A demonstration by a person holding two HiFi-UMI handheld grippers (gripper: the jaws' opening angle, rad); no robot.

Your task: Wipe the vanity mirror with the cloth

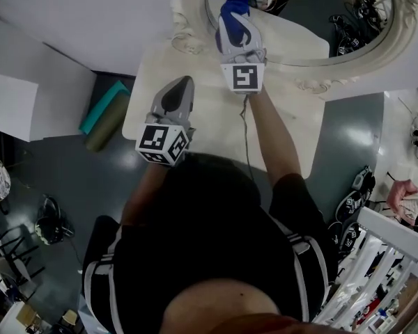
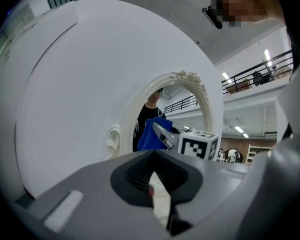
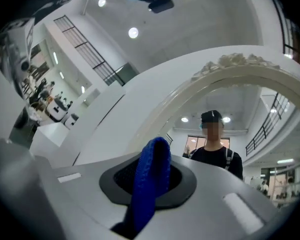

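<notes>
The oval vanity mirror (image 1: 320,19) in its ornate white frame stands at the back of the white table (image 1: 292,110). My right gripper (image 1: 235,21) is shut on a blue cloth (image 1: 233,9), held up at the mirror's lower left edge. The cloth (image 3: 150,184) sticks up between the jaws in the right gripper view, with the mirror (image 3: 240,129) just ahead. My left gripper (image 1: 183,82) hovers shut over the table's left part, holding nothing. In the left gripper view, that gripper (image 2: 152,179) points at the mirror (image 2: 185,109), and the cloth (image 2: 150,134) shows in front of the glass.
A teal roll (image 1: 101,106) and an olive roll (image 1: 108,124) lie on the floor left of the table. Shoes (image 1: 355,186) sit on the floor at the right. A white rack (image 1: 383,270) stands at the bottom right.
</notes>
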